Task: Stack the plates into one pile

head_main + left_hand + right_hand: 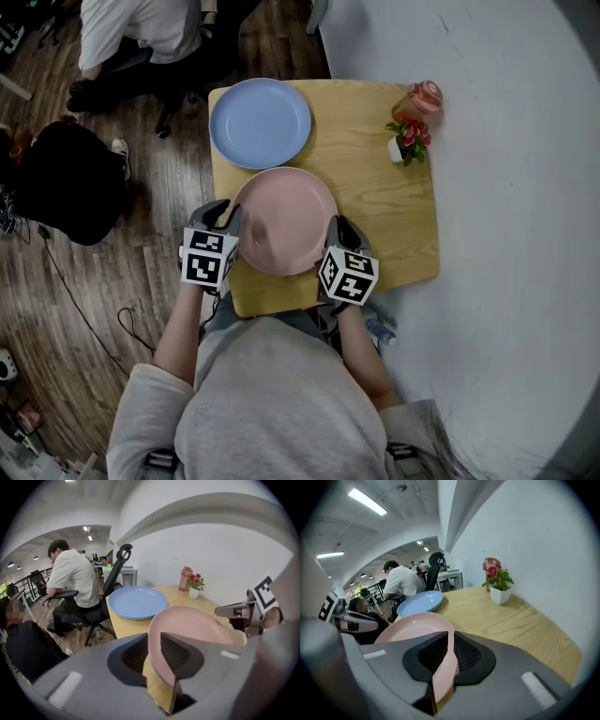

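Observation:
A pink plate is over the front of the wooden table, between my two grippers. My right gripper is shut on its right rim; in the right gripper view the rim is pinched between the pads of the right gripper. My left gripper is at the plate's left rim. In the left gripper view the pink plate reaches in between the jaws of the left gripper, with a gap beside it, so that gripper is open. A blue plate lies flat at the table's far left corner.
A small potted plant and a pink bottle stand at the table's far right corner. A person sits on an office chair beyond the table's far left. A white wall runs along the right.

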Tool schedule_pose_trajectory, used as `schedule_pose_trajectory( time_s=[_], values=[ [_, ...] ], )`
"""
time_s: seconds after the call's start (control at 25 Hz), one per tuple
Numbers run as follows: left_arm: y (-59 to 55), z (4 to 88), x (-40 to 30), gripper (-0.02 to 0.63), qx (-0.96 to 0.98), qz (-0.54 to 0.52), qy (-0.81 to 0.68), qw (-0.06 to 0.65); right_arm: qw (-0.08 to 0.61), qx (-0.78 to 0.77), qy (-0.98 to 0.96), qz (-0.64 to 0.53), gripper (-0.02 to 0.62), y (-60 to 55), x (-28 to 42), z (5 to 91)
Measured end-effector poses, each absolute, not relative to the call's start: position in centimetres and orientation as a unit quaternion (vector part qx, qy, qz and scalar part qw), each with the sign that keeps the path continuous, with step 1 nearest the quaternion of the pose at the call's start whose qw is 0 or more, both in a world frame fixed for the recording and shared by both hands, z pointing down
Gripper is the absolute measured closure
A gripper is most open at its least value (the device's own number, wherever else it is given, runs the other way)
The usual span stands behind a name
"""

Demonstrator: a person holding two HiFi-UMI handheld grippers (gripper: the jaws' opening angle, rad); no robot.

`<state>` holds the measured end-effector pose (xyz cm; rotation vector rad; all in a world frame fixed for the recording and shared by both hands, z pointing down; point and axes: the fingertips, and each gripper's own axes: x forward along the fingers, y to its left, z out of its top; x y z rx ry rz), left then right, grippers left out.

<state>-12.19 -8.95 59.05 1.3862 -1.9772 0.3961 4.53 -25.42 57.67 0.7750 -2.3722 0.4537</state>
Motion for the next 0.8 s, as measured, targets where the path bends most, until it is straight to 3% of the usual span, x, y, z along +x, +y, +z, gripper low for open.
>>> schedule_pose_trajectory(
  time_s=[0.28, 0.48, 0.8],
  values=[
    [-8.9, 54.2, -12.3, 0.484, 0.543, 0.133, -0.787, 0.262, 0.209, 0.272, -0.928, 0.142, 0.578, -24.6, 3.6, 51.7],
    [-8.3, 49.5, -12.5, 0.545, 0.535, 0.100, -0.813, 0.208, 0.166, 0.270, -0.941, 0.119, 0.592, -24.0, 3.8, 47.7],
    [-7.1, 41.8, -11.6, 0.548, 0.537, 0.047, -0.835, 0.108, 0.100, 0.260, -0.955, 0.099, 0.592, -22.8, 4.8, 42.2]
  ],
)
